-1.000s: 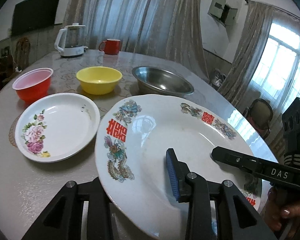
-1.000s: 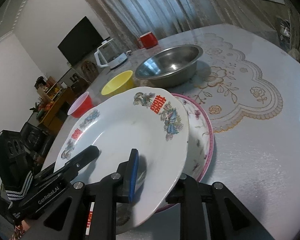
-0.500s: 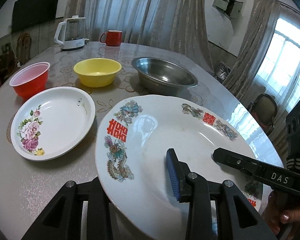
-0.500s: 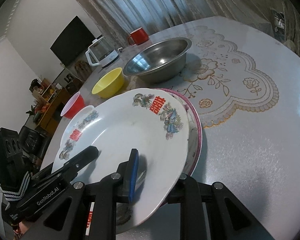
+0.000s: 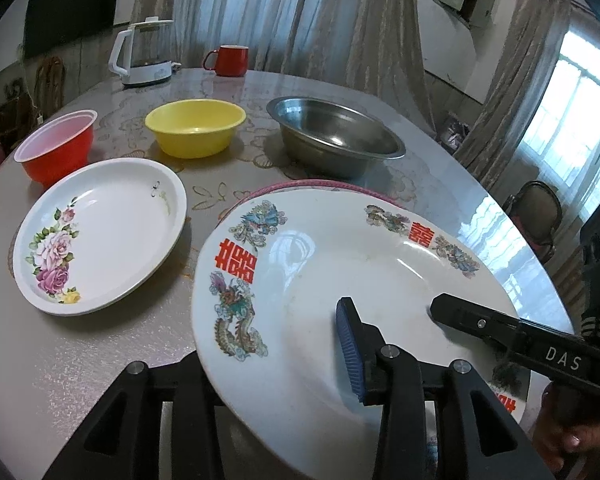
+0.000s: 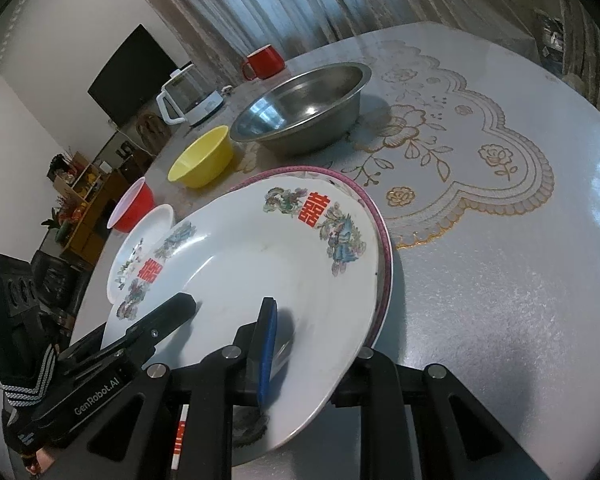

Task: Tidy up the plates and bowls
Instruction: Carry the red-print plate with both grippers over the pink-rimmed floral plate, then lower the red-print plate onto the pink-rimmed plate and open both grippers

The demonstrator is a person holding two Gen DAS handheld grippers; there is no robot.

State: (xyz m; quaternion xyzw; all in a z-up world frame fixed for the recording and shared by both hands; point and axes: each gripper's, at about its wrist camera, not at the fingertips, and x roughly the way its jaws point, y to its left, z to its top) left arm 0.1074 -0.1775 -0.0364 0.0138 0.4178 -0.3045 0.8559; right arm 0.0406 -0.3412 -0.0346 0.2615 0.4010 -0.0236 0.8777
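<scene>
Both tongs grip the near rim of the dragon plate as it sits over a pink-rimmed plate.

The left tongs point(image 5: 284, 364) straddle the dragon plate point(image 5: 340, 264) at its near rim, one blue-padded finger point(image 5: 348, 352) above the plate and the other below; the jaws are opening with the rim between them. The right tongs point(image 6: 300, 364) pinch the same plate's rim close to shut, blue pad on top. The plate lies tilted on a pink-rimmed plate point(image 6: 384, 240) near the desk's point(image 6: 500, 300) near edge. Just to its left rests the rose plate point(image 5: 100, 232). Toward the far edge stand the red bowl point(image 5: 56, 148), yellow bowl point(image 5: 196, 128) and steel bowl point(image 5: 336, 140); beyond them, a kettle point(image 5: 144, 56) and red mug point(image 5: 228, 60).
</scene>
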